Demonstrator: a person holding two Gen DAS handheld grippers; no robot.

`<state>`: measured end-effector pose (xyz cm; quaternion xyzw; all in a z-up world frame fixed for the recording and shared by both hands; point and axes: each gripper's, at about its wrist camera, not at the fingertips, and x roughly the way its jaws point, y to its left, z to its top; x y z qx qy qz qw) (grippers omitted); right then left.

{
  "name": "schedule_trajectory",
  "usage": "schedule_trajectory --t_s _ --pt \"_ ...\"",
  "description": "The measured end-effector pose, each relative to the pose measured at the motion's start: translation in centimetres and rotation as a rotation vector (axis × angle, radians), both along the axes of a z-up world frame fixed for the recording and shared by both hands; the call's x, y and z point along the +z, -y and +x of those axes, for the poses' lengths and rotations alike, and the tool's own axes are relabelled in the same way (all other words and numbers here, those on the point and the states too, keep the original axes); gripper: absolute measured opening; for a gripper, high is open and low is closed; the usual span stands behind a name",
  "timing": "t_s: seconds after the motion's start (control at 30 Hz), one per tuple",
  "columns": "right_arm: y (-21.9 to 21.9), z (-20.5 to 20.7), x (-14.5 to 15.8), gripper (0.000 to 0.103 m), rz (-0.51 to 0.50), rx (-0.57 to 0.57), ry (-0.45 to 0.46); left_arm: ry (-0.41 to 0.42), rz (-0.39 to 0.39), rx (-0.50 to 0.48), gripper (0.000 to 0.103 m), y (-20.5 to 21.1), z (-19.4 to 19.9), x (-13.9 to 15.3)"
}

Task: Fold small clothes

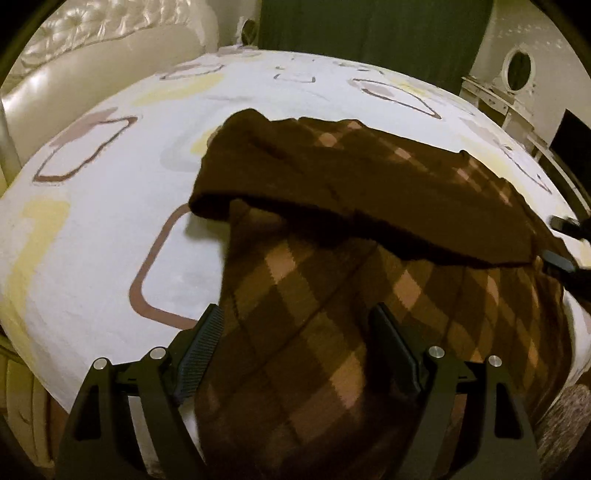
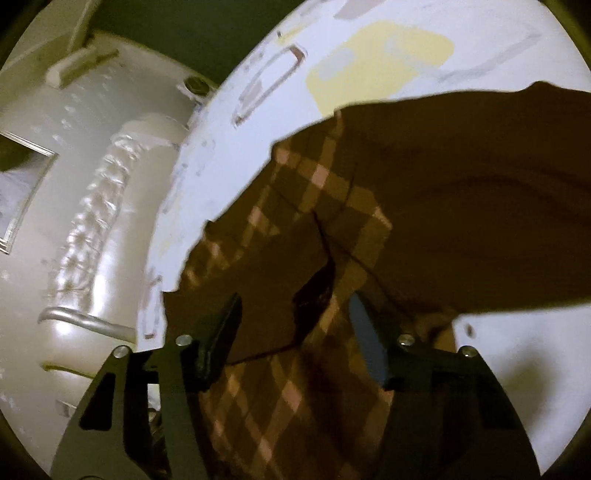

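A brown checked garment (image 1: pixel 332 295) is spread on the bed (image 1: pixel 92 221), partly folded, its plain dark flap (image 1: pixel 332 184) laid across the upper part. A padded headboard (image 1: pixel 74 74), curtain (image 1: pixel 369 33) and oval mirror (image 1: pixel 519 70) are seen around. Left tongs (image 1: pixel 295 354) are held open over the cloth, nothing gripped. Right tongs (image 2: pixel 295 339) are held apart above it; contact cannot be told.

White patterned bed sheet (image 1: pixel 110 229), cream tufted headboard (image 1: pixel 92 55), dark green curtain (image 1: pixel 369 40), white dresser with oval mirror (image 1: pixel 519 70).
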<state>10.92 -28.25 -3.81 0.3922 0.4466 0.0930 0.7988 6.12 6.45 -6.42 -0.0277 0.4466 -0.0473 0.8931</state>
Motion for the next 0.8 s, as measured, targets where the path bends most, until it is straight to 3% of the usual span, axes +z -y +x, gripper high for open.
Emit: schedule_trajectory --t_s 0.07,0.13,0.17,0.2,0.4,0.47,0.63,0.73,0.8 --pt "-0.5 1.0 -1.0 0.051 0.002 0.001 -0.03 0.013 -0.025 0.009 0.081 -0.5 -0.4 -0.1" --pt "-0.9 1.8 -1.4 0.033 -0.018 -0.012 -0.054 0.031 -0.059 0.017 0.082 -0.9 -0.6 -0.2" --pt "-1.0 2.0 -1.6 0.014 -0.033 -0.011 -0.061 0.037 -0.069 0.022 0.082 -1.3 -0.6 -0.3" --pt "-1.2 2.2 -1.6 0.009 -0.042 -0.001 -0.069 0.037 -0.074 0.03 0.083 -1.6 -0.9 -0.4" --pt "-0.3 1.0 0.7 0.007 -0.038 -0.013 0.016 0.034 -0.172 0.072 0.083 -3.2 -0.9 -0.5" --pt "0.2 0.0 1.4 0.007 -0.085 -0.026 0.042 0.038 -0.178 0.078 0.083 -3.2 -0.9 -0.5" --pt "2.2 -1.1 0.0 0.007 -0.137 -0.078 0.012 0.048 -0.127 0.071 0.083 -2.7 -1.1 -0.7" --pt "3.2 -1.3 -2.0 0.006 -0.109 -0.101 -0.021 0.051 -0.083 0.065 0.083 -2.3 -1.2 -0.7" --pt "3.5 -1.4 -2.6 0.007 -0.077 -0.106 -0.017 0.061 -0.054 0.118 0.083 -2.9 -1.2 -0.5"
